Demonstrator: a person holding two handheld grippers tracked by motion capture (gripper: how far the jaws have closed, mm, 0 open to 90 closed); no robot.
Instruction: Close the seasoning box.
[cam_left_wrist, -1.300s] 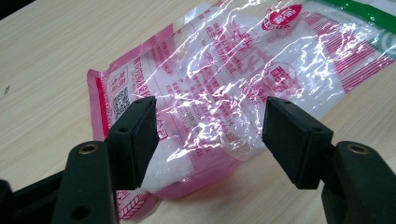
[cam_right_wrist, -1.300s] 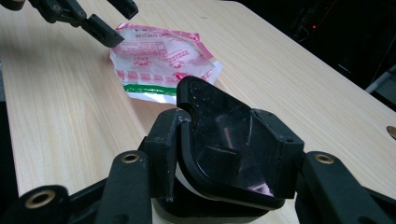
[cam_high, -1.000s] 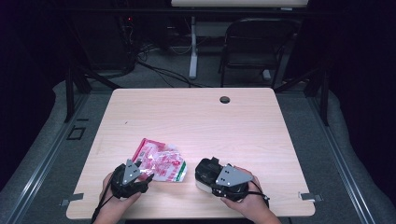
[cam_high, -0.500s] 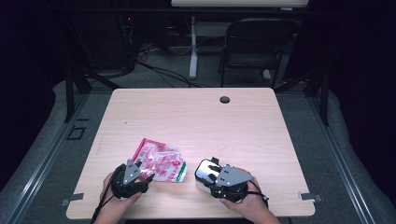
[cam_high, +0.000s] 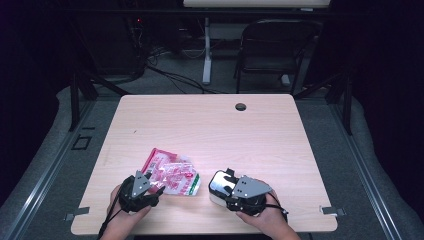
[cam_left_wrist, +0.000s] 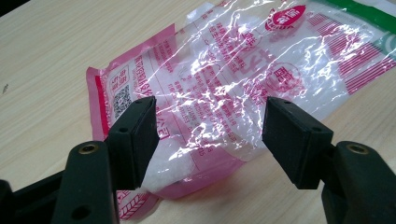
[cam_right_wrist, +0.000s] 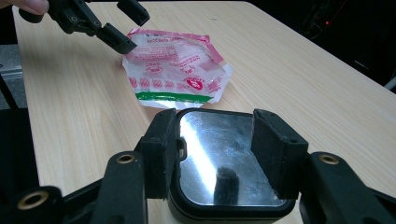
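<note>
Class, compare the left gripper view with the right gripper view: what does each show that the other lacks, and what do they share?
Left gripper view: the QR code on the pink bag and white grains in its corner, with open jaws either side of it. Right gripper view: a container with a shiny lid between that view's jaws, and the left gripper at the bag's edge. Shared: the bag and the wooden table.

I see my left gripper (cam_left_wrist: 208, 140) with jaws apart, straddling the near end of a pink bag (cam_left_wrist: 224, 88) on the table (cam_left_wrist: 46, 56); the bag runs toward 1 o'clock.
</note>
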